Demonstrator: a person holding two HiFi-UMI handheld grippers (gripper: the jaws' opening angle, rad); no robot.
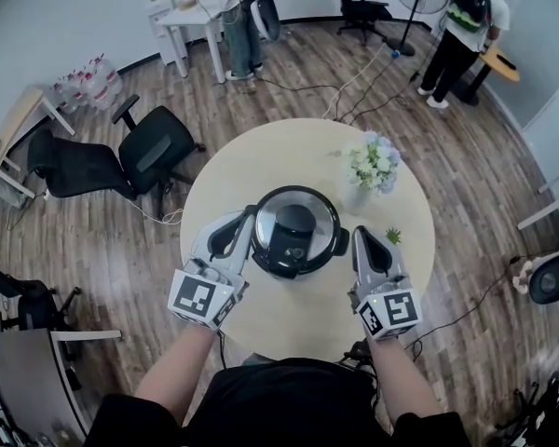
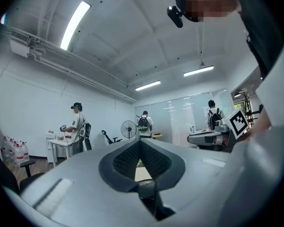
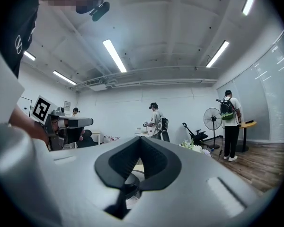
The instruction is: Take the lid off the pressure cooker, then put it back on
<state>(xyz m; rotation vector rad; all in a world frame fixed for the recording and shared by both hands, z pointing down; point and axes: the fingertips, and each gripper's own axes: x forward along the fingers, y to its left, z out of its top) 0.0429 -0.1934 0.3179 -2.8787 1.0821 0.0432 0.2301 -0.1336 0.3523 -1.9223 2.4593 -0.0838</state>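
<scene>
The left gripper (image 1: pixel 245 220) and right gripper (image 1: pixel 361 237), both clenched empty beside the cooker (image 1: pixel 261 250), are risking nudging it toward the vase (image 1: pixel 357 199) instead of grasping the lid (image 1: pixel 296 216).

One pressure cooker (image 1: pixel 295 231), one vase (image 1: pixel 356 199) — two hand-held grippers (image 1: pixel 249 216) (image 1: pixel 359 234).

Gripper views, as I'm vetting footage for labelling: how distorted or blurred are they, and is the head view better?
Left gripper view: strong fisheye, dark round border, bright ceiling light, left gripper soft up close. Right gripper view: same fisheye, background fairly sharp. Head view: evenly lit, edges mildly bent, pressure cooker crisp.
</scene>
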